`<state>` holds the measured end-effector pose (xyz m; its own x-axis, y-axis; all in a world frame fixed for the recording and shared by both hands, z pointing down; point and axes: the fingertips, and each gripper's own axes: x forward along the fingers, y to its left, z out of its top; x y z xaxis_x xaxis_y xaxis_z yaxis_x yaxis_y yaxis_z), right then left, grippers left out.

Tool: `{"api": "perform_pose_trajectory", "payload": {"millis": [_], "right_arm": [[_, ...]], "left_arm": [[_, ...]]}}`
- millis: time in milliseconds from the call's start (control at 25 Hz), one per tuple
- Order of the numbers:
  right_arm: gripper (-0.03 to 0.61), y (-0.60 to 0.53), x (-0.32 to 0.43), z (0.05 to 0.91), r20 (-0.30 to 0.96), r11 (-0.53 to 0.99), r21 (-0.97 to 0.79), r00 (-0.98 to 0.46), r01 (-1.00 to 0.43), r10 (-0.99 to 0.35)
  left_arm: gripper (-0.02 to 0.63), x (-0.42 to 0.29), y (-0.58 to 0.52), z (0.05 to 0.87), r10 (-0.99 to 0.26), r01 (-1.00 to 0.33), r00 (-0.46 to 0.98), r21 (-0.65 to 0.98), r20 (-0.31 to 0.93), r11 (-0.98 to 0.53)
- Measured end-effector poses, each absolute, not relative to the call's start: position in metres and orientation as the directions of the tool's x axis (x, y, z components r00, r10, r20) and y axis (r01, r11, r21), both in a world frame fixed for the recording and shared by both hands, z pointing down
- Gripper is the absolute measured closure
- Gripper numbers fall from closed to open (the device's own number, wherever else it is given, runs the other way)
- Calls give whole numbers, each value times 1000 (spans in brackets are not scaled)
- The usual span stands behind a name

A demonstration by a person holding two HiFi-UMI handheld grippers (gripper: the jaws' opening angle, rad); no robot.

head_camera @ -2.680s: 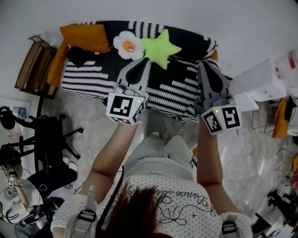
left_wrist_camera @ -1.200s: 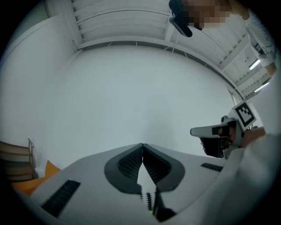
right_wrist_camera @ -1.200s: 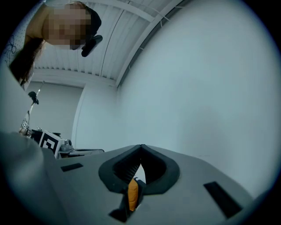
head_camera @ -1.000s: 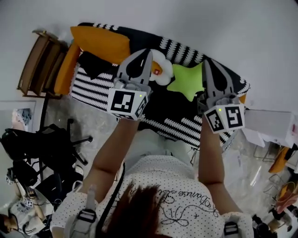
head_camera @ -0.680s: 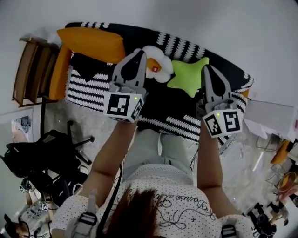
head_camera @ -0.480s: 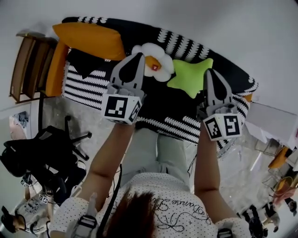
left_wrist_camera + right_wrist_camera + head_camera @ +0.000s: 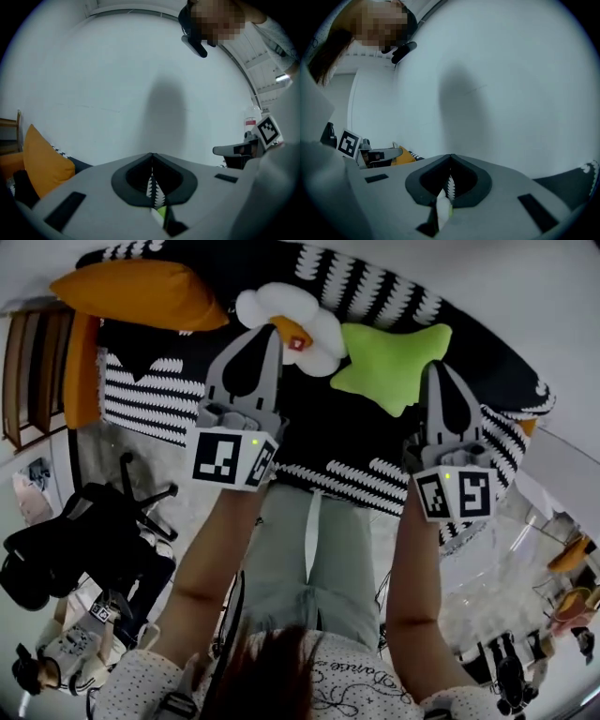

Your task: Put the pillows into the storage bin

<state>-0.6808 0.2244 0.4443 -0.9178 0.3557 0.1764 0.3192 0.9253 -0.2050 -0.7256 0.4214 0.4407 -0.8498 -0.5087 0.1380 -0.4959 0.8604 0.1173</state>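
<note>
Cursive print on the person's dotted shirt [image 7: 361,697] is too blurred to read. Three pillows lie on the black-and-white striped sofa [image 7: 141,395]. The long orange fabric pillow [image 7: 131,294] is at 11 o'clock, its long axis running 10 to 4. The white flower-shaped pillow [image 7: 323,329] (small red tag [image 7: 298,343] by its orange centre) is at 12, and the green star-shaped pillow [image 7: 389,367] at 1. The left gripper [image 7: 270,330] and right gripper [image 7: 439,367] hover over the sofa, jaws pressed together on nothing.

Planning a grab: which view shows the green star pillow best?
Head view: the whole star pillow lies on the striped sofa. The left gripper view shows only a green sliver at the bottom; the right gripper view, mostly wall.
</note>
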Motion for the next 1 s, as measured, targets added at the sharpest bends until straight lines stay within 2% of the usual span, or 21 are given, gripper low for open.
{"api": "perform_pose_trajectory", "payload": {"millis": [240, 400, 640, 760, 800, 1000], "right_arm": [[543, 196, -696, 511, 168, 936, -238, -938, 261, 304], [487, 173, -702, 549, 192, 955, -222, -951, 198, 242], [337, 144, -718, 595, 238, 969, -235, -961, 82, 139], [194, 133, -723, 618, 289, 985, -169, -955, 15, 64], [165, 130, -724, 625, 310, 990, -138, -950, 2, 45], [91, 122, -733, 658, 383, 995, -99, -924, -23, 17]], "left_arm": [[609, -736, 394, 519, -512, -490, -841, 157, 175, 858], [609, -743, 385, 552, -497, -471, -849, 166, 182, 866], [611, -753, 380, 587, -486, -459, -849, 168, 207, 873], [610, -753, 374, 597, -499, -473, -838, 163, 219, 866], [609, -752, 373, 599, -502, -477, -835, 162, 225, 864], [609, -743, 369, 607, -528, -509, -813, 139, 248, 849]]}}
